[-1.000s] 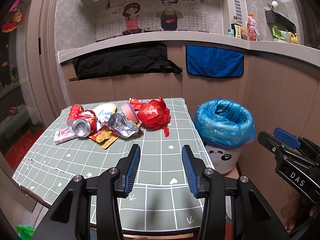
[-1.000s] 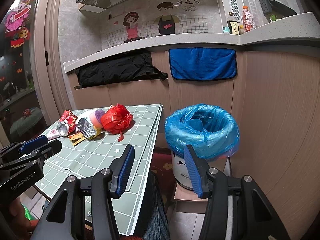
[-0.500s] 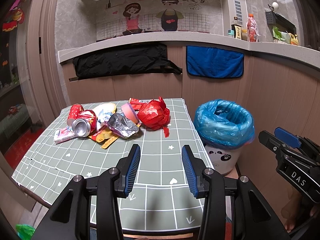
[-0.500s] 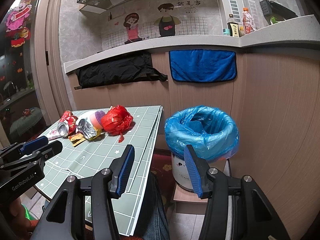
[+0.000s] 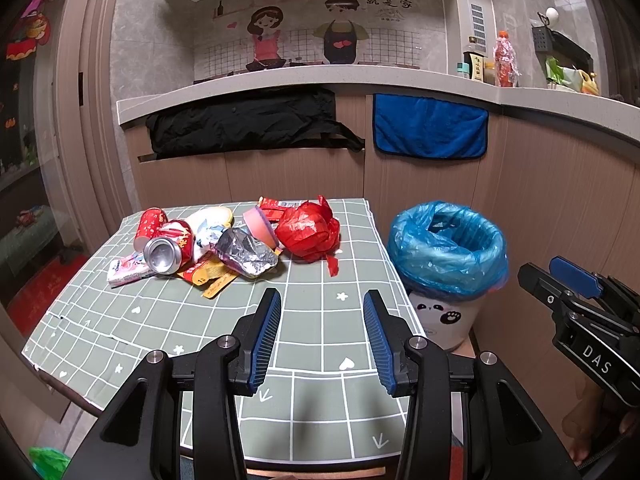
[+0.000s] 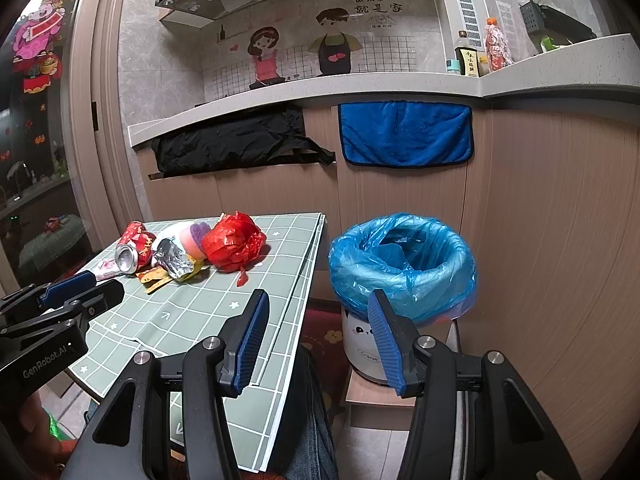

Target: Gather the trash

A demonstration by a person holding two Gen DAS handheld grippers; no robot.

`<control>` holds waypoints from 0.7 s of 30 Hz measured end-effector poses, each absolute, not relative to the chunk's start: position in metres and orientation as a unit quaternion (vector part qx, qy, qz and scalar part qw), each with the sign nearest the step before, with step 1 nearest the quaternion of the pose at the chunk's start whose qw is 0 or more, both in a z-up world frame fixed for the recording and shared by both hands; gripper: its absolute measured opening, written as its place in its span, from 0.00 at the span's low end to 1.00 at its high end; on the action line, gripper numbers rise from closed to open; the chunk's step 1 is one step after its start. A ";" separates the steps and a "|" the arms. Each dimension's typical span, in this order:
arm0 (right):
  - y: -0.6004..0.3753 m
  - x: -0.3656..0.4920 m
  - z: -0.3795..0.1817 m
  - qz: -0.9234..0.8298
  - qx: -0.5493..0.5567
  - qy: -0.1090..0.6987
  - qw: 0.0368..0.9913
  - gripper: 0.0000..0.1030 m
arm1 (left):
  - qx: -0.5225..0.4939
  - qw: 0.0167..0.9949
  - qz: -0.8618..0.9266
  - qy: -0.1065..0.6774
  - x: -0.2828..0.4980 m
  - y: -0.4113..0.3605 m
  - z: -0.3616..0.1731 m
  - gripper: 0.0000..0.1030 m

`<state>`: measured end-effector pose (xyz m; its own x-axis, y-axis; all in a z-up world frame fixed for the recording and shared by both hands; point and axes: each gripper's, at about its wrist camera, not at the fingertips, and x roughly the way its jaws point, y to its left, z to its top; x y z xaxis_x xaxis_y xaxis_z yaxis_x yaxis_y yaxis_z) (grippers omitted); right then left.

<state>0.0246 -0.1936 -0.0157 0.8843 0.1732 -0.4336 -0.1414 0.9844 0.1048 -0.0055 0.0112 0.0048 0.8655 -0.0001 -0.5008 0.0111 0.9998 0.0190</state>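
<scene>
Trash: a loose heap [image 5: 224, 244] is seen at the far left of the tabletop [image 5: 320, 340], well apart from both grippers; nothing has yet been picked up.
Red bag: a crumpled plastic ball [image 5: 310, 232] lies at the right edge of the heap, nearest the bin; it is judged light, soft and springy, best pinched at a raised fold or at the tail hanging toward the viewer.
Foil wrapper: a crushed silver pouch [image 5: 248, 254] lies just left of the red bag; it is judged light and slippery, to be taken across a creased ridge.
Can: an opened red can [image 5: 168, 248] lies on its side, mouth toward the camera; it is judged light, thin-walled and prone to roll, to be gripped across the body.
Flat wrappers: thin packets [image 5: 208, 276] lie partly under the can and foil; they are judged hard to lift off flat, so an upturned edge is preferred.
Bin: a white bin lined with a blue bag [image 5: 448, 248] stands on a low stand just right of the tabletop, mouth open.
Left gripper: it [image 5: 322, 330] is held over the near tabletop, jaws apart, nothing between them.
Right gripper: it [image 6: 318, 334] is held between tabletop edge and bin, jaws apart and empty.
</scene>
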 end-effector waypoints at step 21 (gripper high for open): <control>-0.192 0.024 -0.016 0.082 0.035 0.226 0.970 0.47 | 0.008 0.966 -0.002 0.257 -0.005 0.013 0.005 0.43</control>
